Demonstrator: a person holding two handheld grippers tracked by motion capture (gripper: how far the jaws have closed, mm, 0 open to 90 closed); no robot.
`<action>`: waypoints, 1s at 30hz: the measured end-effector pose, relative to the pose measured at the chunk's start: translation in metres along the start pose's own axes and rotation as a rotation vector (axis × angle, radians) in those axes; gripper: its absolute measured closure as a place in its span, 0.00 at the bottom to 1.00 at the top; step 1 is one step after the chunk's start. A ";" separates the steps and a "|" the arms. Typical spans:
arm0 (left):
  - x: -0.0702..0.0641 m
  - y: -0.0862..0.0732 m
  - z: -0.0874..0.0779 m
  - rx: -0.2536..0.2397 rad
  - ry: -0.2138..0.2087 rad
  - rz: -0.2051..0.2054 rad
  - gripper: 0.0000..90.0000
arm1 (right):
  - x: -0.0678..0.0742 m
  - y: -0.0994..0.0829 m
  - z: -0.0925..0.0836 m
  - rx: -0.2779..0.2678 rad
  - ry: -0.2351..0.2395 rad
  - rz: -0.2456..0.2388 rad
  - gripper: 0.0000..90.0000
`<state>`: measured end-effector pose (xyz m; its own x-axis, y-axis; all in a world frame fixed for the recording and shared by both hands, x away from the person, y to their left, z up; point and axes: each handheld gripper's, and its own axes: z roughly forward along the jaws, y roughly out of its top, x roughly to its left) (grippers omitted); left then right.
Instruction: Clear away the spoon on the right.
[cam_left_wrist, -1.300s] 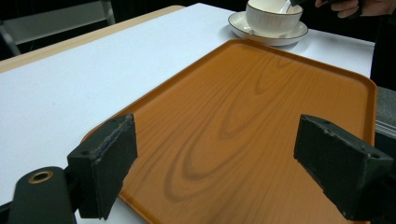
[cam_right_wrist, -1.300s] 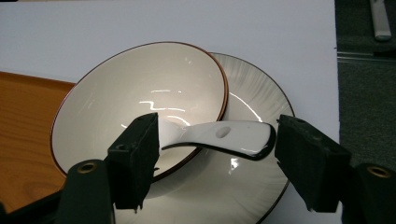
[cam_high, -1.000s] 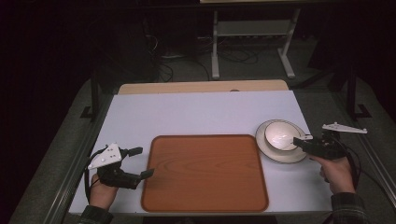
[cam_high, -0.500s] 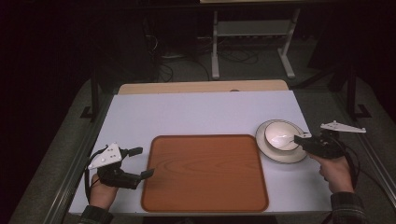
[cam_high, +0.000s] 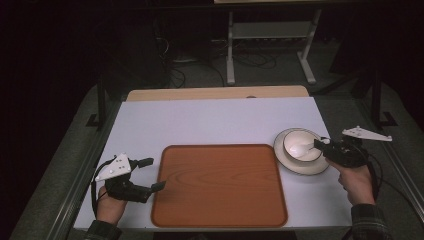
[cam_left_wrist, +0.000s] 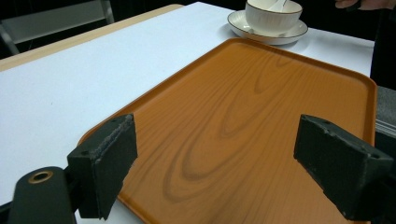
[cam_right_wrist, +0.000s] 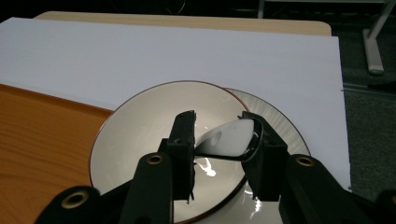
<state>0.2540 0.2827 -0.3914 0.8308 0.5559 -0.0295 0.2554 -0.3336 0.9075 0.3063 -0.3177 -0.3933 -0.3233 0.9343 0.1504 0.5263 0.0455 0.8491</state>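
Note:
A white bowl (cam_high: 295, 140) stands on a white saucer (cam_high: 300, 167) right of a wooden-look orange tray (cam_high: 220, 190). A white spoon (cam_right_wrist: 226, 137) lies in the bowl (cam_right_wrist: 140, 140). My right gripper (cam_right_wrist: 222, 149) reaches over the bowl's rim from the right. Its jaws have just been closing with the spoon between them, and both pads now touch it. My left gripper (cam_high: 156, 173) rests at the tray's left edge. Its jaws stand wide open over the tray (cam_left_wrist: 224, 116) with nothing between them.
The tray lies on a white table top (cam_high: 215, 125) with a wooden strip (cam_high: 215, 93) along its far edge. The saucer (cam_right_wrist: 280, 126) sits near the table's right edge. A metal stand (cam_high: 270, 35) is on the floor beyond the table.
My right gripper has edged a little further over the bowl toward the spoon. The left gripper and the tray have not moved.

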 end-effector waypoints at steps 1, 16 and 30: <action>0.000 0.000 0.000 0.000 0.000 0.000 0.14 | 0.000 0.000 0.000 0.000 0.000 0.000 0.74; 0.000 0.000 0.000 0.003 -0.001 0.002 0.14 | 0.003 0.007 0.002 -0.056 0.023 -0.019 0.88; 0.000 0.000 0.000 0.003 0.000 0.003 0.14 | 0.004 0.014 0.004 -0.051 0.043 -0.048 0.92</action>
<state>0.2539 0.2830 -0.3915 0.8313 0.5552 -0.0271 0.2546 -0.3369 0.9065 0.3151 -0.3120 -0.3829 -0.3815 0.9152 0.1297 0.4687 0.0706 0.8805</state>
